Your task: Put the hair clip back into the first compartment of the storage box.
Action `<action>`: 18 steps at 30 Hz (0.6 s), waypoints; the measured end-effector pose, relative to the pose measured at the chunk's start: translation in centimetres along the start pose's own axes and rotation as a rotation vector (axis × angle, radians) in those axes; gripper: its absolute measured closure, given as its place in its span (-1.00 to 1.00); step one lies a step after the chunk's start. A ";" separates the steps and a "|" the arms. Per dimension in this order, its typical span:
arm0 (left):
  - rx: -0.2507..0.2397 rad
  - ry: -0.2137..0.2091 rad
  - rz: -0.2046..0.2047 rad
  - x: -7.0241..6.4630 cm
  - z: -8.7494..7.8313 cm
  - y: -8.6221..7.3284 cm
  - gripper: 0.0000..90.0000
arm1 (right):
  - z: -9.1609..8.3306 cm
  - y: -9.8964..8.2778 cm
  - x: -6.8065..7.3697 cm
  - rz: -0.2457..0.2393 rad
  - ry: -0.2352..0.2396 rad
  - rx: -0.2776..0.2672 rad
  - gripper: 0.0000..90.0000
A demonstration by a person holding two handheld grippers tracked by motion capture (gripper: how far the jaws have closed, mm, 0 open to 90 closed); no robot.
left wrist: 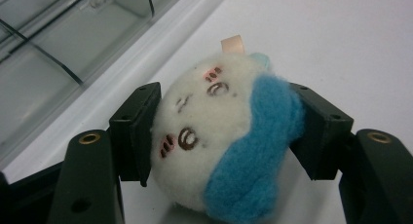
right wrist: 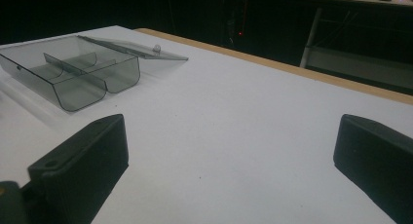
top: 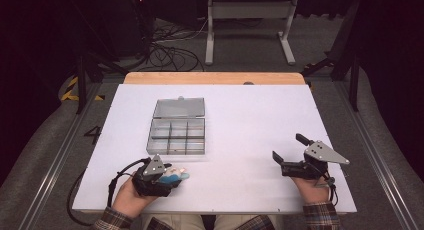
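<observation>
A small plush toy (left wrist: 219,136) with a white face and blue hair lies on the white table top (top: 250,120) near the front left edge. My left gripper (left wrist: 226,131) has its two black pads pressed against the toy's sides, one on the white head and one on the blue hair. From above, the toy (top: 176,177) pokes out to the right of my left gripper (top: 172,179). My right gripper (top: 288,147) rests at the front right, open wide with bare table between its jaws (right wrist: 234,151).
A clear plastic compartment box (top: 177,136) sits just beyond the left gripper, its lid (top: 179,108) folded open toward the back. It also appears as the box (left wrist: 48,63) and the box (right wrist: 73,73). A wooden edge (top: 215,78) runs along the table's far side.
</observation>
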State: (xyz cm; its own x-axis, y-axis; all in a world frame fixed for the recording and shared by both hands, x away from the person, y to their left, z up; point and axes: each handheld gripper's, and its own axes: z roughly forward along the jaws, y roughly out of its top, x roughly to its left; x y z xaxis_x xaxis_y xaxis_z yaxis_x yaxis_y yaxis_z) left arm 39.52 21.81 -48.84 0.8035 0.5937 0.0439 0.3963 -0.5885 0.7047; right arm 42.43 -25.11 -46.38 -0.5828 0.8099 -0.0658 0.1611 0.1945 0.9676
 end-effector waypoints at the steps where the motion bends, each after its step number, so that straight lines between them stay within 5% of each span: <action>1: -0.008 -0.002 -0.002 0.0 0.0 0.0 -0.22 | 0.0 0.0 0.0 0.000 0.000 0.000 -1.00; 18: -0.072 0.011 0.021 -0.1 -0.8 0.3 -0.21 | 0.0 0.0 0.0 0.007 0.006 -0.005 -1.00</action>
State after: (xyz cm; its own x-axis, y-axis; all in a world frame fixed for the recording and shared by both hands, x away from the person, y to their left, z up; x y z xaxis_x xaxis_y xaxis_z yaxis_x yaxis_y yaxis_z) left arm 39.22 22.01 -48.04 0.8063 0.5877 0.0669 0.3461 -0.5606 0.7523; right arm 42.42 -25.11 -46.42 -0.5865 0.8079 -0.0575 0.1610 0.1858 0.9693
